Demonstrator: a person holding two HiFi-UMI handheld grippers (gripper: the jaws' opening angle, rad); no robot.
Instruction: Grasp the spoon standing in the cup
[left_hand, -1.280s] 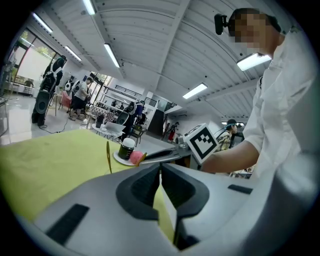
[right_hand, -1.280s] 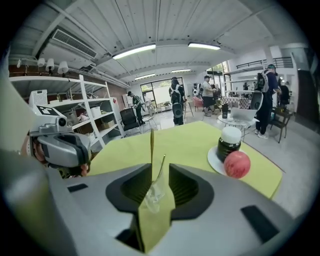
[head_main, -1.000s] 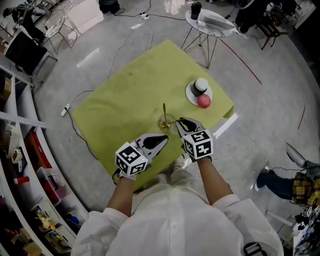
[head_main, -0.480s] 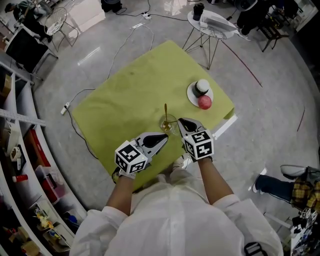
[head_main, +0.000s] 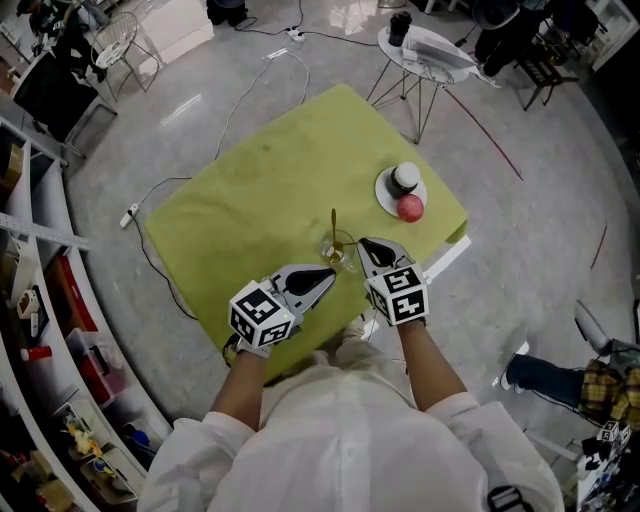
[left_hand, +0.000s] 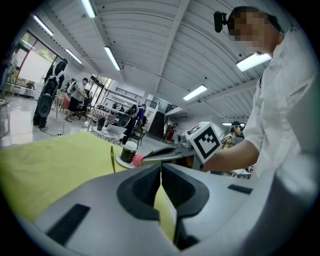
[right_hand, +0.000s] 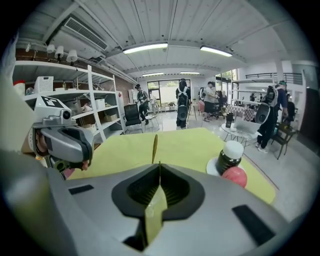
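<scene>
The right gripper (head_main: 363, 243) has just been closing: its 2 jaws, spread in the head view 1 second ago, are now pressed together tip to tip. Its own view shows only the yellow-green cloth (head_main: 250, 190) through the hollow behind the tips, with nothing pinched. The spoon (head_main: 334, 228) is not in that grip. It stands upright in the clear cup (head_main: 336, 254) near the front edge of the cloth, where it stood 1 second ago. In the right gripper view its gold handle rises just beyond the closed tips, slightly left of their seam. The left gripper view bears this out: there the handle and the right gripper's tips are apart, with a gap between them. The left gripper (head_main: 327, 276) hovers low just beside the cup on the other side, its jaws also pressed together and empty. Farther back on the cloth, well apart from the cup, a white plate (head_main: 381, 190) carries a dark jar (head_main: 405, 178) and a pink ball (head_main: 410, 208). For the task this looks like a close that has fallen short, so the grasp is not yet made. The right jaws probably need to spread again, move forward until the handle sits between them, and then close on it without tipping the cup.
</scene>
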